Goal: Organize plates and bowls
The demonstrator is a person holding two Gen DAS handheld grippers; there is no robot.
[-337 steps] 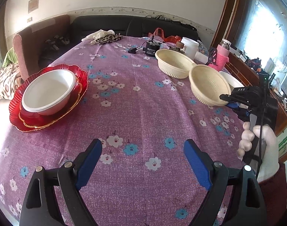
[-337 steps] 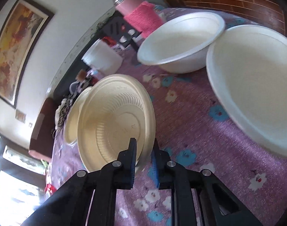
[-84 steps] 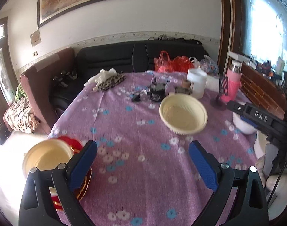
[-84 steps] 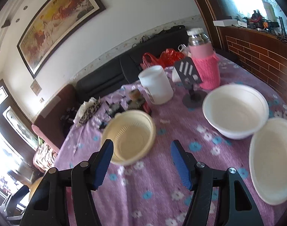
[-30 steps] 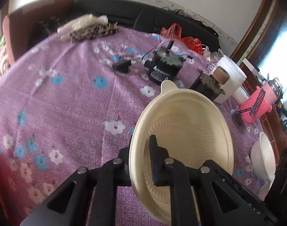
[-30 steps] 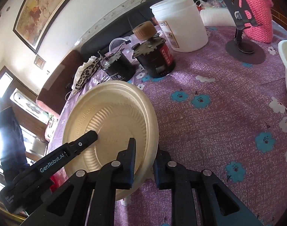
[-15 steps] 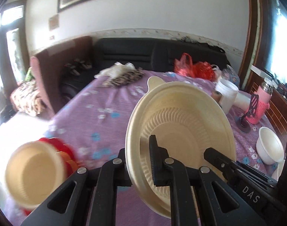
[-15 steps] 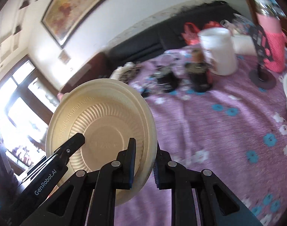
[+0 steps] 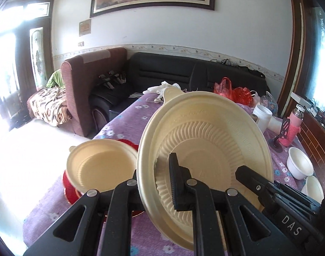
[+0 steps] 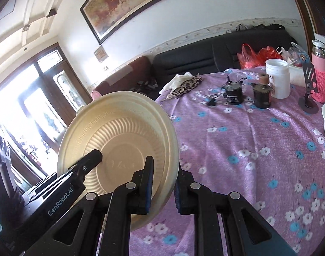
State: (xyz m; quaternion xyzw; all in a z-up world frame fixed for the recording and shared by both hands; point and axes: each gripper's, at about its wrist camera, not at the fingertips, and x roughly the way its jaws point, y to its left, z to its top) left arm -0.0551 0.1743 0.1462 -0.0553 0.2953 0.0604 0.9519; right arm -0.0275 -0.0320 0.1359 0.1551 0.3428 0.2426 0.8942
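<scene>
Fingers of both grippers, left and right, clamp the beige bowl's rim from opposite sides. Bowl held on edge above the desk, its opening toward the cameras.

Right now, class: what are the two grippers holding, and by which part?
Both hold one cream bowl by its rim: the left gripper and right gripper clamp opposite edges, one finger inside, one outside.

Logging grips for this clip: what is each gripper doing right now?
Left gripper: shut on the cream bowl's rim.
Right gripper: shut on the same bowl's opposite rim.
</scene>
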